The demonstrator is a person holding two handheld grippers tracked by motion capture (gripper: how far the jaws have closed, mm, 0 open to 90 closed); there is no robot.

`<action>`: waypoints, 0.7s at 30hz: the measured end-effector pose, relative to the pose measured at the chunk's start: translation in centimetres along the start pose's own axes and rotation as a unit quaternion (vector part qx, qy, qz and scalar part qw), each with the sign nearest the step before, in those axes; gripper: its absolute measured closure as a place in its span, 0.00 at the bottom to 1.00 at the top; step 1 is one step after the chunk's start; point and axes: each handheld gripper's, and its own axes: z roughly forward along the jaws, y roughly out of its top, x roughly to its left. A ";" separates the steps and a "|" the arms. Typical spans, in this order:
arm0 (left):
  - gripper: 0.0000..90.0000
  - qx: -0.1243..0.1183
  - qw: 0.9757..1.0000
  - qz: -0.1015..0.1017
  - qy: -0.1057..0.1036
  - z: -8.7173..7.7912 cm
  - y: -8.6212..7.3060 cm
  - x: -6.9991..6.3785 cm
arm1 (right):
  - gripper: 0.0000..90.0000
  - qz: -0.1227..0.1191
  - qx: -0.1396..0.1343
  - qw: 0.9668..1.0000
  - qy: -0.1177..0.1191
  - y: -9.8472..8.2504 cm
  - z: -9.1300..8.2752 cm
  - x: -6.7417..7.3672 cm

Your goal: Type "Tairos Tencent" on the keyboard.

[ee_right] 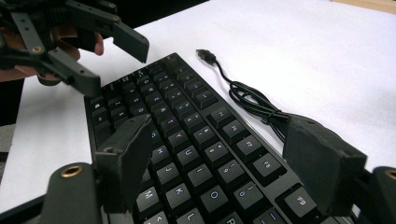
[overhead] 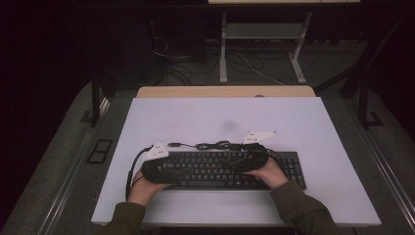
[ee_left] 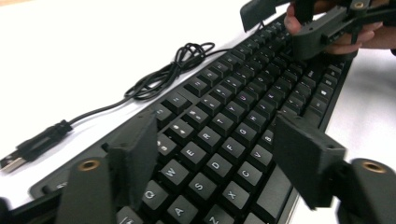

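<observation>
Dim room, white worktop (overhead: pixel 205 117) with a strip of bare wood along its far edge, desk legs and loose wires on the floor beyond. No boxes, trays or bins anywhere on the worktop, so nothing sitting inside anything.

Black keyboard (overhead: pixel 222 169) lying flat near the front edge, long side running left to right. Its cable (overhead: pixel 215 145) bundled in loose loops on the white surface just behind the keyboard, USB plug (ee_left: pixel 11 162) resting loose on the worktop off the far left corner, not plugged into anything.

Left claw (ee_left: pixel 215 163) down low over the left end of the keyboard, around the Q-W-E-A-S-D keys. Jaws partly spread, one over each long edge of the board, with the keys in the gap between. Pads not pressing on anything as far as visible, so nothing gripped.

Right claw (ee_right: pixel 219 163) same story at the other end, above the U-I-O and number keys, jaws spread wide across the board's depth, far one over the back edge near the cable bundle. Nothing clamped there either.

From the high view, both hands coming in from the bottom in dark green sleeves, each claw lying sideways along the keyboard and pointing inward at the other, grey three-cornered plates on top.
</observation>
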 end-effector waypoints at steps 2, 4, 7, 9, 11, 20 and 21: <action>0.43 -0.003 1.000 0.002 0.000 -0.2 -0.1 0.1 | 0.25 -0.004 0.002 1.000 0.000 0.0 0.0 0.0; 0.49 0.001 1.000 0.002 -0.002 -0.4 -0.1 0.2 | 0.25 -0.003 0.000 1.000 0.000 0.1 0.0 0.0; 0.60 0.004 1.000 0.001 -0.002 -0.5 -0.2 0.6 | 0.25 -0.005 0.002 1.000 -0.002 0.0 0.0 0.0; 0.69 0.005 1.000 0.001 -0.007 -0.7 -0.2 0.7 | 0.25 -0.003 0.001 1.000 -0.001 0.0 0.0 0.0; 0.76 0.011 1.000 0.001 -0.010 -0.7 -0.3 0.8 | 0.25 -0.003 0.003 1.000 -0.002 0.0 0.0 -0.1; 0.99 0.040 0.999 -0.008 -0.013 -0.4 -0.5 1.5 | 0.25 -0.002 0.004 1.000 -0.003 -0.4 -0.1 0.2; 0.99 0.042 0.999 -0.007 -0.016 -0.4 -0.5 1.5 | 0.25 -0.002 0.005 1.000 -0.004 -0.4 -0.1 0.3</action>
